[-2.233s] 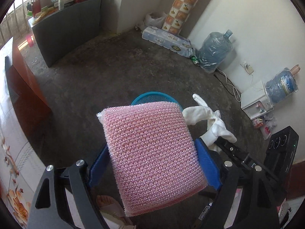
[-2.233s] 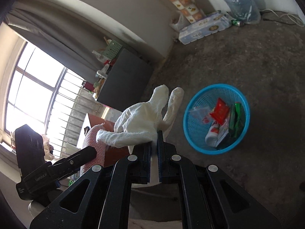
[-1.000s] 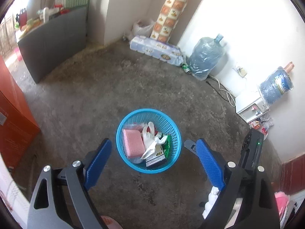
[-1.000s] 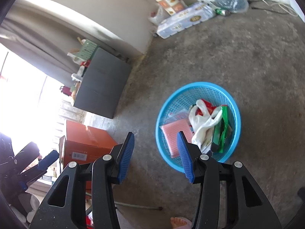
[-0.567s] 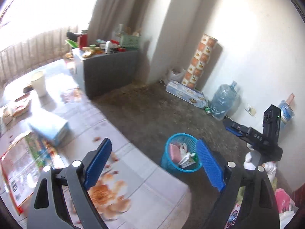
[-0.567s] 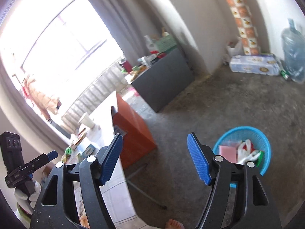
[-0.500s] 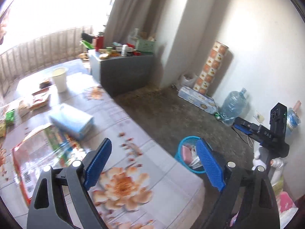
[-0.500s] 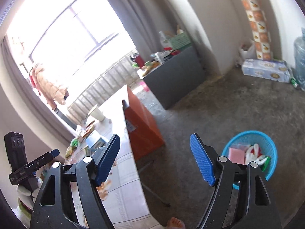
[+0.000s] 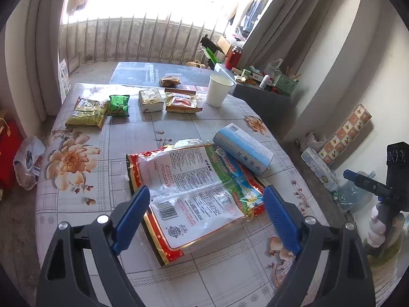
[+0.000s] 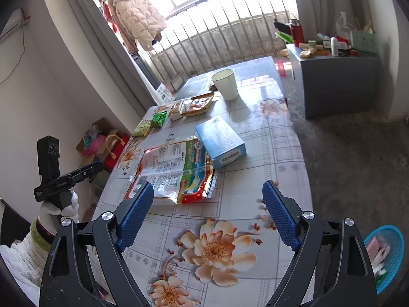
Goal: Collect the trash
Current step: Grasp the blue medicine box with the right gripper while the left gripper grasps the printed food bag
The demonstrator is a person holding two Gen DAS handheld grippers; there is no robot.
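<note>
Hovering above the near edge of the flower-patterned table (image 9: 76, 204), the left gripper (image 9: 204, 215) has its blue fingers spread wide apart and empty. Between them, flat on the cloth, lies a large printed plastic food bag (image 9: 194, 192) with a red and gold border, its barcode toward the near edge. The right gripper (image 10: 208, 213) is likewise wide open and holds nothing, poised over the table's near edge by a big printed flower, with the same bag (image 10: 173, 171) just ahead of its left finger. A light blue carton (image 9: 242, 152) rests on the bag's far right corner, overlapping it. Farther along, toward the far edge, sits a row of snack packets: a yellow-green packet (image 9: 87, 112) at the left edge, a small green packet (image 9: 118, 105) touching it, a pale wrapped block (image 9: 150, 99), and an orange-red packet (image 9: 182, 101). A white paper cup (image 9: 218, 90) stands upright near the far right corner. In the right wrist view, the blue trash basket (image 10: 392, 255) sits on the floor off the table's near right corner, with pink and white items inside.
</note>
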